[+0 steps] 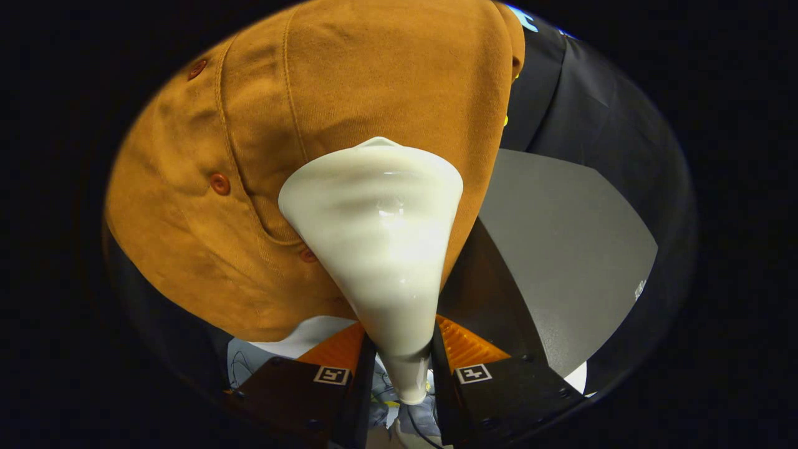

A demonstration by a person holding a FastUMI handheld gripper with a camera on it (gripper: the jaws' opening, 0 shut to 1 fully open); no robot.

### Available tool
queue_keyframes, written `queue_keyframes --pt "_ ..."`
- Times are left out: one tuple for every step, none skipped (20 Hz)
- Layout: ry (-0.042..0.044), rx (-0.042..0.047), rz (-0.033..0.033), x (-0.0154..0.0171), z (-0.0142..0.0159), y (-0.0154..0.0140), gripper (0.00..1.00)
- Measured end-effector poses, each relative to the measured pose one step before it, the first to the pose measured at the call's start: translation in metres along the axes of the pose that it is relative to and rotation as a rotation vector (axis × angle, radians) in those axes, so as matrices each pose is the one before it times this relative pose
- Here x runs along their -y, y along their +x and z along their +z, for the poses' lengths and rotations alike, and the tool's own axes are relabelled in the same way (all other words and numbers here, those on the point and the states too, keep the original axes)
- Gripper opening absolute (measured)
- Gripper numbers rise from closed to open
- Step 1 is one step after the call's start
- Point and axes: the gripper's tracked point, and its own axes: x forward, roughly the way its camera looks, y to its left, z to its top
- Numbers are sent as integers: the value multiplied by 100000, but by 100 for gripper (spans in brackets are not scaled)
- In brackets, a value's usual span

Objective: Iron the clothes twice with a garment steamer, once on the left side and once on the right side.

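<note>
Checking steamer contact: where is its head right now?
In the gripper view, the steamer is clamped between the gripper fingers, its head against the brown garment just ahead.

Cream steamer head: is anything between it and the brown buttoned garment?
Nothing visible. The cream cone-shaped steamer head, clamped between the tool's fingers, has its wide end up against the brown buttoned fabric garment; actual contact can't be confirmed.

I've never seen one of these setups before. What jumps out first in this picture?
A glossy cream garment steamer stands out first: its narrow neck is clamped between the jaws of the gripper and its wide head fans out ahead of them, against the cloth. Behind it hangs a rust-orange jacket with matching buttons and stitched seams. Beyond the jacket, on the side away from the buttons, is a plain grey panel.
</note>
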Motion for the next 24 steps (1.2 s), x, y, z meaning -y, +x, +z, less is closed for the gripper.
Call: queue_keyframes --pt "-61 61 -200 24 329 -154 47" --pt "261 603 -426 -159 403 -133 47" --pt "780 1256 -533 80 513 -280 47" --pt "1167 1915 -359 141 186 -335 47" --pt "1282 2647 227 -32 328 -366 47" --pt "822 3160 531 62 484 -284 47" --pt "206 3328 487 -11 749 -552 47" --pt "14 3459 653 -52 896 -759 47" --pt "-38 3559 1214 -233 972 -682 47" --pt "-147 3629 1439 -316 956 -613 47" --pt "-783 3682 1179 -393 1008 -810 47" --pt "-1184 3346 1405 -380 1489 -1600 47" --pt "-809 3287 1459 -496 1298 -1126 47" --pt "-289 2941 1383 -922 1249 -977 47" --pt "-99 2697 1313 -780 982 -685 47" --pt "146 2135 1462 -842 802 -686 47" --pt "498 1531 1581 -930 592 -219 47" --pt "766 1434 1494 -956 503 -273 47" --pt "736 1634 1274 -822 557 -194 47" --pt "784 702 660 -911 508 -95 47" --pt "579 378 270 -708 332 69 47" --pt "153 -155 391 -736 94 -29 47" --pt "80 31 327 -647 124 86 47" --pt "193 -434 330 -664 69 -58 47"
